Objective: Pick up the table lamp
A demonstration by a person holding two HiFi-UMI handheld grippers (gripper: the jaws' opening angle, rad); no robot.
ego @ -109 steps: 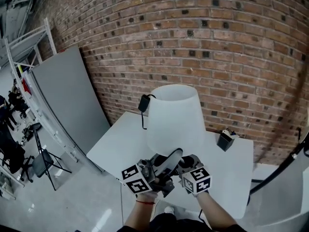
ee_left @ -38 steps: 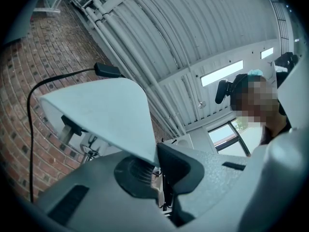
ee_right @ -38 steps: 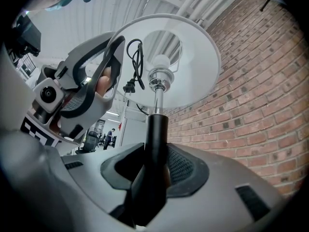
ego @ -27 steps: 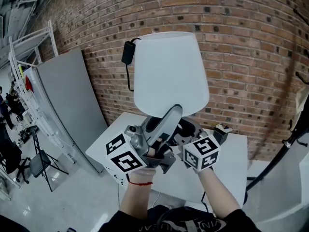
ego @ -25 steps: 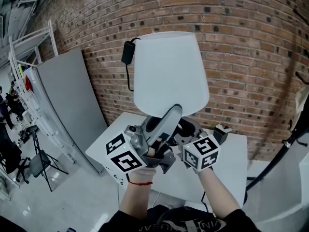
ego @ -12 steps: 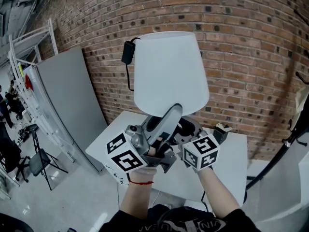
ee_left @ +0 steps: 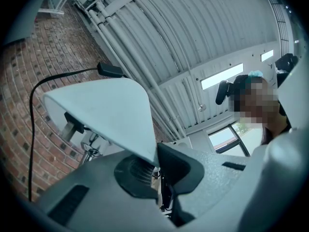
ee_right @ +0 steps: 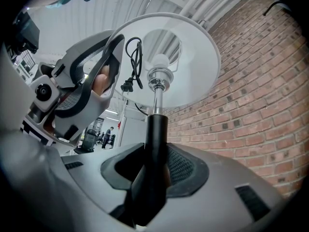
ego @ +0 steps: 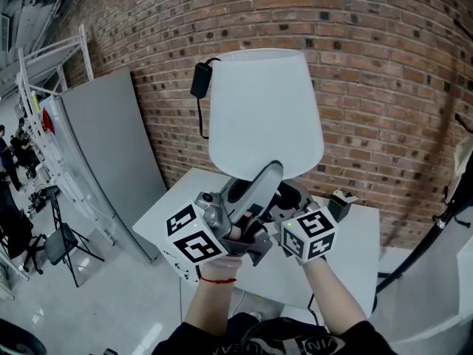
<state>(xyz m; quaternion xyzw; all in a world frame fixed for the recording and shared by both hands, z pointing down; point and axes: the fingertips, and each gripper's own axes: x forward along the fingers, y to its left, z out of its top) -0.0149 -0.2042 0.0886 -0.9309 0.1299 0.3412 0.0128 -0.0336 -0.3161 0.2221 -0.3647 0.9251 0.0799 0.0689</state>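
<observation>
The table lamp hangs in the air over the white table [ego: 355, 251]; its white shade [ego: 264, 113] is upright before the brick wall. My right gripper [ee_right: 153, 170] is shut on the lamp's black stem [ee_right: 155, 139], below the chrome socket and bulb [ee_right: 158, 66]. My left gripper [ee_left: 157, 164] is shut on the lower rim of the shade [ee_left: 106, 115]. In the head view the left gripper [ego: 270, 171] reaches up to the shade's rim, and the right gripper [ego: 290, 198] sits beside it. The black power adapter [ego: 199, 80] dangles on its cord at the shade's upper left. The lamp's base is hidden.
A small black box [ego: 341, 204] stands at the table's far edge by the brick wall [ego: 384, 87]. A grey panel [ego: 111, 154] leans against the wall at the left, with a rack, a chair [ego: 63, 244] and people beyond. A black cable [ego: 436, 228] runs at the right.
Since the earliest frame the lamp has been raised off the table, with both grippers still on it. Over the last second nothing has visibly moved.
</observation>
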